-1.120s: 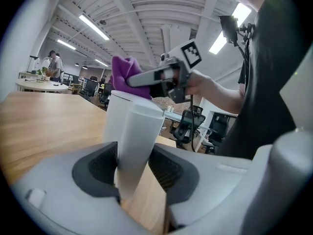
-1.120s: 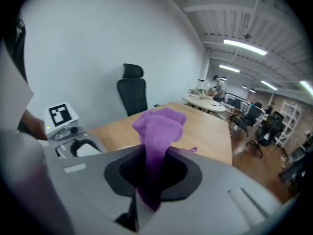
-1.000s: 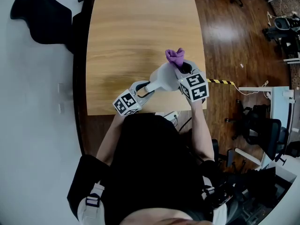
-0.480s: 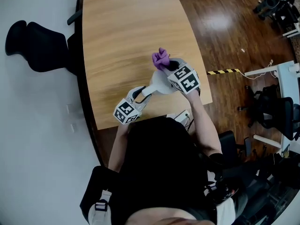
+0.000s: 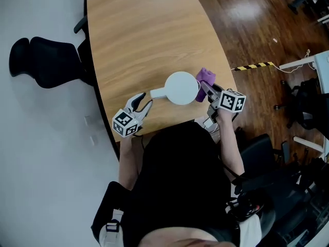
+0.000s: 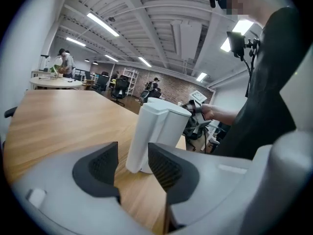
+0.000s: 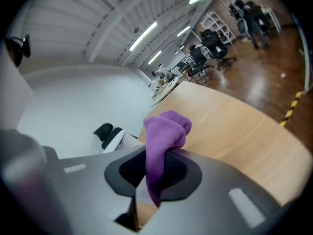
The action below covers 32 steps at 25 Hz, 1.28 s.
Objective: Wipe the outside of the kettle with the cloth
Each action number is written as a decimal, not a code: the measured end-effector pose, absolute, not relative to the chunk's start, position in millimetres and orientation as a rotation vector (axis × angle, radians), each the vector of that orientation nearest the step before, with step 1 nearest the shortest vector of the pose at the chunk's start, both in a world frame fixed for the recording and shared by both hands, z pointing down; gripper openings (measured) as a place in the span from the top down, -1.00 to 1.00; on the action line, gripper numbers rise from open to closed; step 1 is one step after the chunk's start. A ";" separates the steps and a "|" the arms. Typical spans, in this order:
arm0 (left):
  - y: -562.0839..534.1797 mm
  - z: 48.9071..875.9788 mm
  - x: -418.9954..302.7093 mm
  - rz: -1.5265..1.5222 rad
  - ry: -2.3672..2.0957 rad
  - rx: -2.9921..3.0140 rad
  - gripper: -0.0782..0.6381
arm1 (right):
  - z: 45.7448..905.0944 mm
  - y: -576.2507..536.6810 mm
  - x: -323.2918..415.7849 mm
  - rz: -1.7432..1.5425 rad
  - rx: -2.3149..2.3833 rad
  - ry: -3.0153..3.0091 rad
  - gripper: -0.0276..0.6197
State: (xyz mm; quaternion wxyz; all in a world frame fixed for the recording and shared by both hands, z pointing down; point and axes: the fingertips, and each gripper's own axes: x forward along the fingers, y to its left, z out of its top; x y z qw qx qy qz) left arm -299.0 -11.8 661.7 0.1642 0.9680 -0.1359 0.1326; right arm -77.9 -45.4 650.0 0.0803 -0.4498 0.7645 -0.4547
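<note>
Purple crumpled cloth [image 5: 206, 77] clenched between the jaws of right gripper [image 5: 207, 88], right of centre in head view, just beside right flank of white plastic kettle [image 5: 181, 88]. Kettle upright on light wooden table [image 5: 144, 30], near its lower edge, handle pointing lower left. Left gripper [image 5: 143, 103] at lower left, jaws drawn together, empty, handle just ahead of tips.
</note>
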 end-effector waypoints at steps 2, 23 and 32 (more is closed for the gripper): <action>-21.4 651.5 -324.0 0.338 -0.510 2.717 0.76 | 660.3 -42.0 -90.4 -1.366 -1.215 2.171 0.75; -41.5 591.3 -85.0 1.048 -0.521 2.893 0.76 | 708.6 -91.3 -39.1 -1.542 -0.732 1.749 0.76; -54.9 596.5 -79.1 1.068 -0.619 2.932 0.76 | 647.7 -100.2 -4.4 -1.347 -0.652 1.872 0.75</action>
